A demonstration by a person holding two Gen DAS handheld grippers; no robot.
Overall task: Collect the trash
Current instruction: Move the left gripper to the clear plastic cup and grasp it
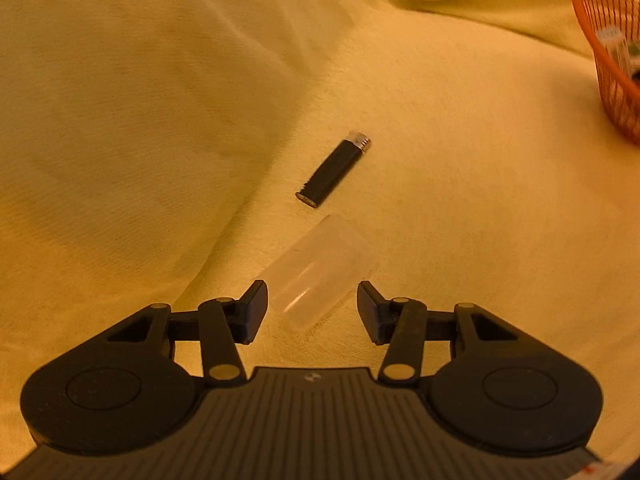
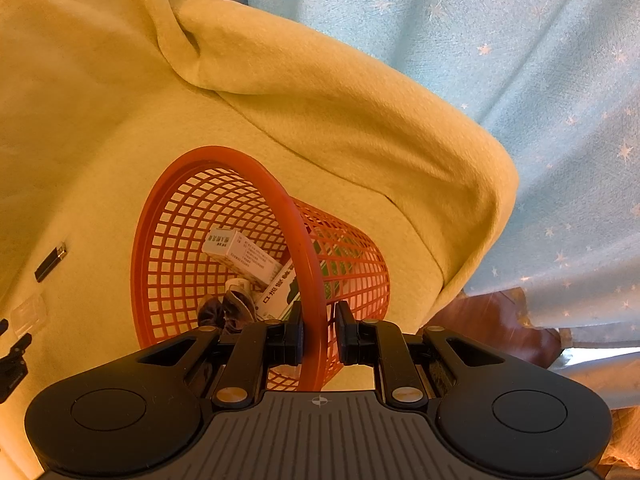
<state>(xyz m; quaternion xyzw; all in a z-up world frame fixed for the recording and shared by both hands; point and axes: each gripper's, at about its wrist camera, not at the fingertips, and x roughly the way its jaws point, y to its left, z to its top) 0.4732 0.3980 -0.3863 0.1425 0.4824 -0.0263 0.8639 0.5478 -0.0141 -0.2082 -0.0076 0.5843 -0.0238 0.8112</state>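
Both grippers sit low over a yellow blanket (image 1: 460,220). On the left, the left gripper (image 1: 312,300) is spread wide, its two black fingers (image 1: 256,304) on either side of the near end of a clear plastic tube (image 1: 320,272) that lies flat on the fabric; neither pad appears to touch it, though the tube's transparent edge is hard to trace against the cloth. Just beyond the tube lies a black lighter (image 1: 334,170) with a silver cap, pointing away and to the right, apart from the tube by a narrow strip of blanket. Nothing stands between the open fingers and the tube.

At the right, the right gripper (image 2: 318,332) is narrowed around the rim of an orange mesh basket (image 2: 176,264), one finger inside the rim and one outside; the inner pad looks pressed against it, the outer one close beside it. Tilted, the basket shows its mouth to the camera. Inside lie a white printed carton (image 2: 240,258), a second box partly hidden by the rim, and a dark crumpled scrap (image 2: 218,312). A raised fold of blanket sits behind the basket, with a pale blue star-patterned curtain (image 2: 520,60) beyond.
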